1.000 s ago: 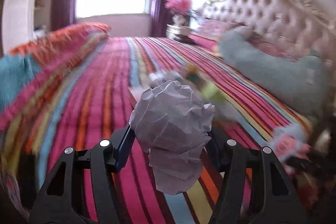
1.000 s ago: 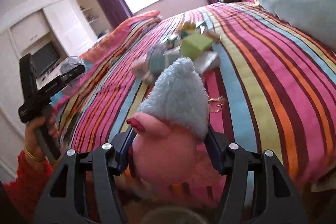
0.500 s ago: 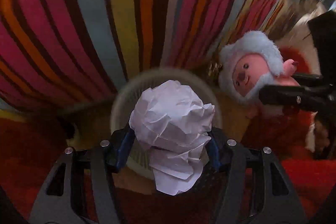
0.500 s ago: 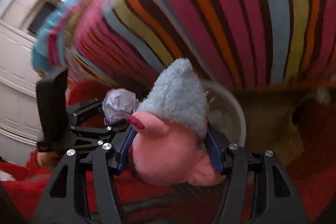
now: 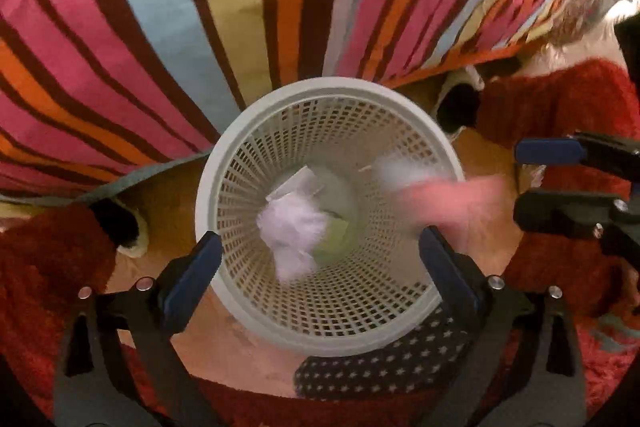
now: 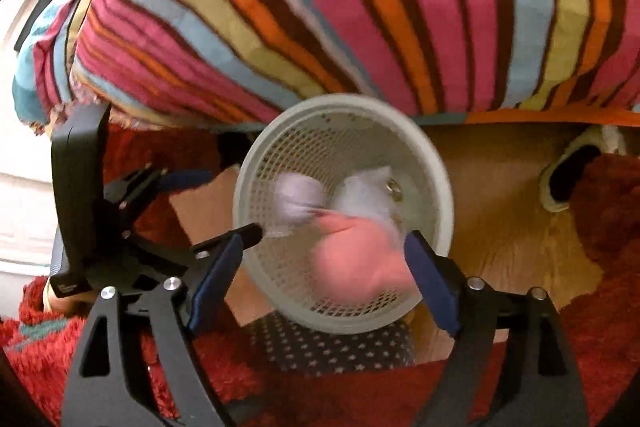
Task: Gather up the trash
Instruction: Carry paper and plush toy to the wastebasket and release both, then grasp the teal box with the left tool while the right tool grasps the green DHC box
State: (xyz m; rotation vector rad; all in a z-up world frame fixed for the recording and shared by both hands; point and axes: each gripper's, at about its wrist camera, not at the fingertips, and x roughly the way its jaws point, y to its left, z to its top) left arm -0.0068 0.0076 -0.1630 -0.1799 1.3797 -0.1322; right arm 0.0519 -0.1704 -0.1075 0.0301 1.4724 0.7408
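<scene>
Blurred paper ball (image 5: 294, 227) and plush toy (image 6: 356, 259) between both opening hand-held grippers' jaws, over basket (image 5: 240, 147).

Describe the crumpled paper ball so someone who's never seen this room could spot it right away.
Find the striped bedspread; on the floor at its foot stands a white mesh basket. The paper ball is inside it: pale and creased, unlike the blurred pink plush toy at the rim.

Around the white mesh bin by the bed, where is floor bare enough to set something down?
Bare wood floor lies between the bin and the red rug, bordered above by the striped bedspread. Crowded: the bin's mouth, with crumpled paper and pink plush toy dropping in.
</scene>
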